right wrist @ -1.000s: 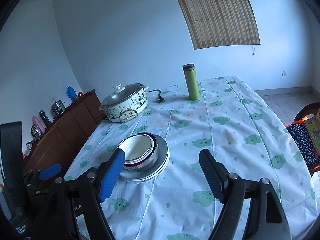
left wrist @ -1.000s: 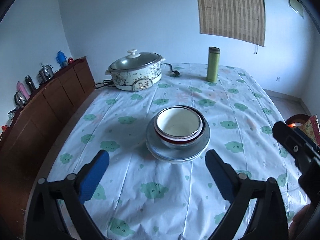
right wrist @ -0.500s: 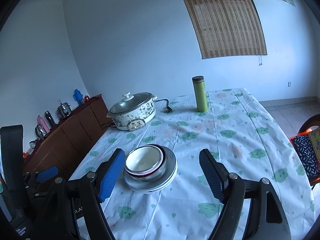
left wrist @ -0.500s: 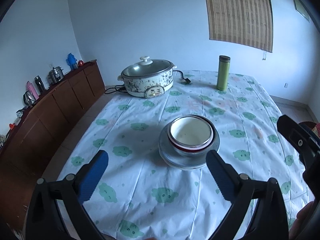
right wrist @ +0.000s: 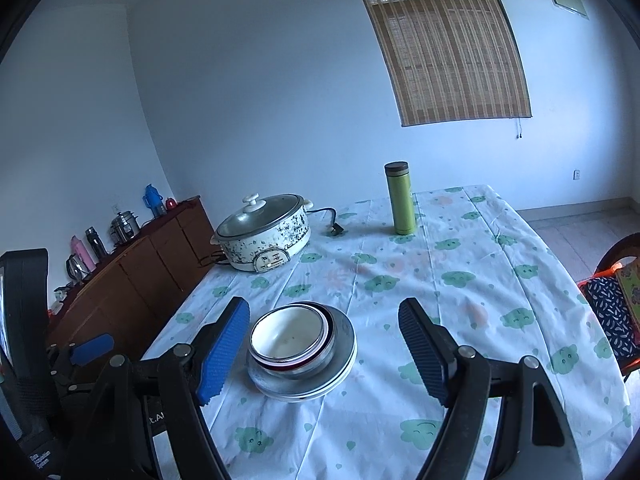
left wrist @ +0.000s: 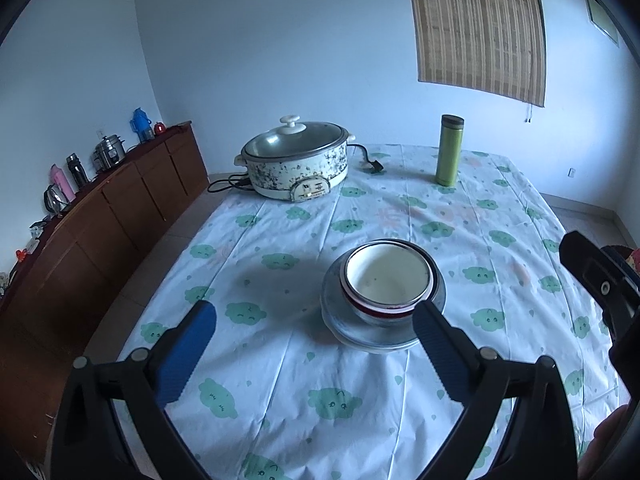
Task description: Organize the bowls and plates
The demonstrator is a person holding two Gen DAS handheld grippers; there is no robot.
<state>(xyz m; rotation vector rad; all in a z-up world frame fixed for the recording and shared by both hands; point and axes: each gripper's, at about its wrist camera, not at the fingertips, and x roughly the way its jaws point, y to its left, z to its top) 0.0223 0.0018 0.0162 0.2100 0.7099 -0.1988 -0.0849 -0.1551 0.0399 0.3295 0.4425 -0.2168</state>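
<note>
Since a second ago both your cameras have tipped up and drawn back a little, so the stack sits lower in each view and more of the far wall shows; nothing on the table has shifted.

Nearest you, the left gripper [left wrist: 312,344] has its jaws spread wide and empty, angled down at the cloth with the stack just ahead of its right finger. The right gripper [right wrist: 324,344] is likewise spread with nothing pinched, pointing more shallowly, and the stack appears between its fingers, closer to the left one.

The stack [right wrist: 302,350] rests mid-table: a white bowl [left wrist: 387,278] nested in a red-banded bowl, on plates [left wrist: 370,336]. Expect it to be stiff, glazed, slippery and breakable, and heavy if lifted whole. You'd likely do best pinching a bowl's rim wall, one piece at a time.

Beyond stand the pot [left wrist: 296,166] and the flask [left wrist: 450,150], well apart from the stack.
</note>
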